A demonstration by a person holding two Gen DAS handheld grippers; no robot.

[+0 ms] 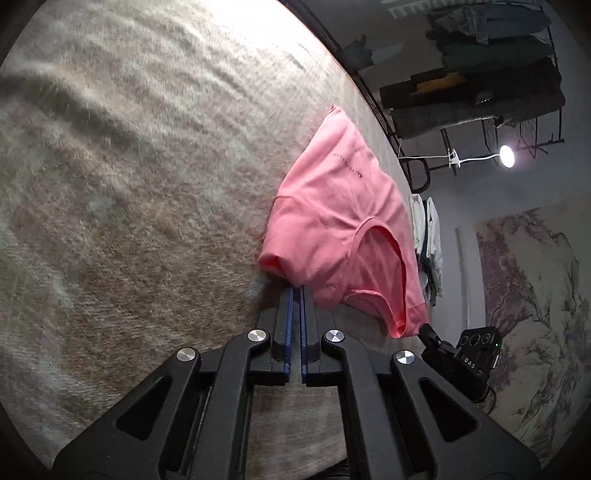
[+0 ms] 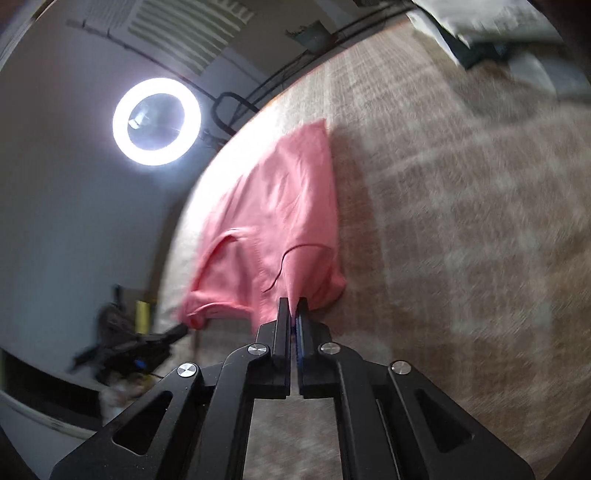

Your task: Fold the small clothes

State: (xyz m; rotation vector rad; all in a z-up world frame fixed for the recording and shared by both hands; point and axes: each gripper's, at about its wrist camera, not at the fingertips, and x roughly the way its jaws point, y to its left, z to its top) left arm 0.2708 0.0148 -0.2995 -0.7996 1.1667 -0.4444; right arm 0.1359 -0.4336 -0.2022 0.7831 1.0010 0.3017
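Observation:
A small pink T-shirt (image 1: 340, 221) is stretched out above a beige fuzzy blanket (image 1: 129, 184), neckline toward me. My left gripper (image 1: 297, 290) is shut on the shirt's shoulder beside the sleeve. The right gripper (image 1: 428, 330) shows at the shirt's other shoulder corner. In the right wrist view my right gripper (image 2: 293, 302) is shut on the pink shirt (image 2: 273, 229) at its near edge, and the left gripper (image 2: 181, 328) shows dark at the far corner. The shirt's hem end rests on the blanket (image 2: 461, 221).
A pile of light clothes (image 1: 428, 236) lies at the blanket's edge. A dark rack with folded items (image 1: 480, 85) and a lamp (image 1: 506, 156) stand beyond. A ring light (image 2: 157, 122) glows past the bed edge. A white and dark fabric heap (image 2: 491, 26) lies at the far corner.

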